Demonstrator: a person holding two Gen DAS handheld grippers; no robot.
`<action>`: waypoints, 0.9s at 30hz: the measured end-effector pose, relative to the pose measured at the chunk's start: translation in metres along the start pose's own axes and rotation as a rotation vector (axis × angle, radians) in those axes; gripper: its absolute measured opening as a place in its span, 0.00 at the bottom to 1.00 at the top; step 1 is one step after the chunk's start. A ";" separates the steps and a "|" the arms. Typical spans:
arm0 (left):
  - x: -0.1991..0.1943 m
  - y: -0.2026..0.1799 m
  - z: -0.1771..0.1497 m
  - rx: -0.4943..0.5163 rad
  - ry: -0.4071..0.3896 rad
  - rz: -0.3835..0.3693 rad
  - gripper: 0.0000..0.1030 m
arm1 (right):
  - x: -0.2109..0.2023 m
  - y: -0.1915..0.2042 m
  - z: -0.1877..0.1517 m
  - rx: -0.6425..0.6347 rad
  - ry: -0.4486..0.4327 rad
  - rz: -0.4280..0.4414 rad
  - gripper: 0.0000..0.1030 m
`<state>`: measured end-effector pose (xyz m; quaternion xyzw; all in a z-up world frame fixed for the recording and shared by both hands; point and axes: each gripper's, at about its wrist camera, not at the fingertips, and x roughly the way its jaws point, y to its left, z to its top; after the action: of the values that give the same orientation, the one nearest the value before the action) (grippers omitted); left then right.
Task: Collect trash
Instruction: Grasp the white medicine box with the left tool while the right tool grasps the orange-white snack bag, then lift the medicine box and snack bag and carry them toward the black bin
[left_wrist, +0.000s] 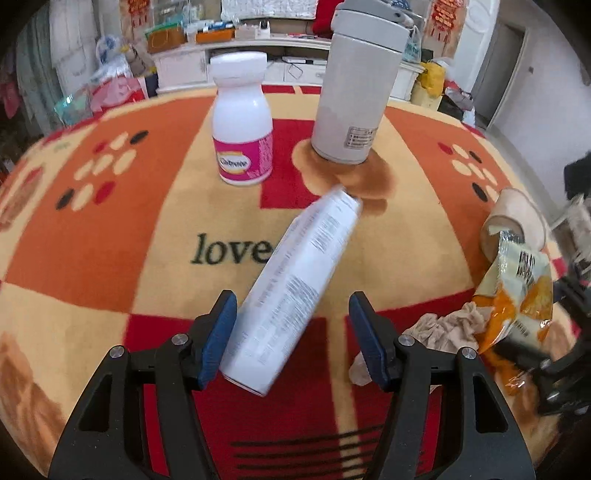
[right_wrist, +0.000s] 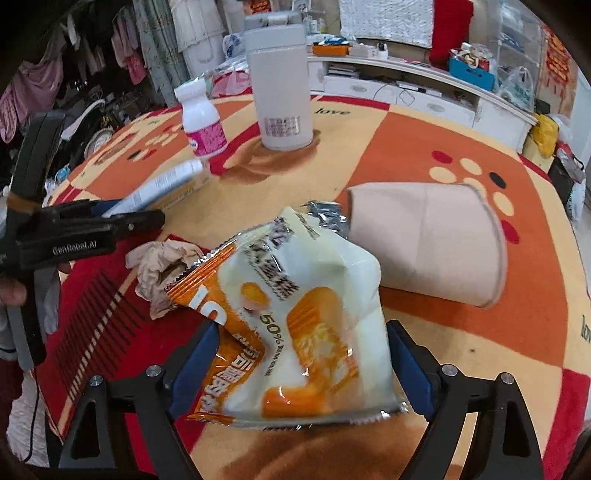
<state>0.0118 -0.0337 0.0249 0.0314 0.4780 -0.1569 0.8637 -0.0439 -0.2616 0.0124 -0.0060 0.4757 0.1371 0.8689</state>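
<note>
A white tube (left_wrist: 295, 291) lies tilted between the fingers of my left gripper (left_wrist: 293, 334); the jaws are wide, only the left pad seems to touch it. My right gripper (right_wrist: 301, 363) straddles an orange and white snack wrapper (right_wrist: 295, 325) with its jaws wide. A crumpled beige tissue (right_wrist: 162, 266) lies left of the wrapper, and a beige paper cup (right_wrist: 428, 243) lies on its side behind it. In the left wrist view the wrapper (left_wrist: 517, 291), tissue (left_wrist: 447, 328) and cup (left_wrist: 517, 218) sit at the right.
A white and pink pill bottle (left_wrist: 242, 122) and a grey thermos (left_wrist: 358, 92) stand upright at the far side of the orange patterned tablecloth (left_wrist: 110, 221). A white cabinet (right_wrist: 424, 88) with clutter stands behind the table.
</note>
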 end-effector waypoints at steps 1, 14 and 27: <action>0.001 0.000 0.000 -0.005 -0.002 -0.002 0.60 | 0.003 0.000 0.001 -0.002 0.003 0.002 0.86; -0.002 -0.009 -0.007 -0.014 -0.022 0.012 0.20 | -0.015 -0.005 -0.010 0.039 -0.063 0.063 0.48; -0.073 -0.057 -0.052 0.007 -0.095 -0.066 0.19 | -0.071 -0.018 -0.057 0.087 -0.098 0.092 0.45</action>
<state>-0.0839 -0.0592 0.0626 0.0114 0.4365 -0.1882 0.8797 -0.1226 -0.3037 0.0382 0.0605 0.4381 0.1562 0.8832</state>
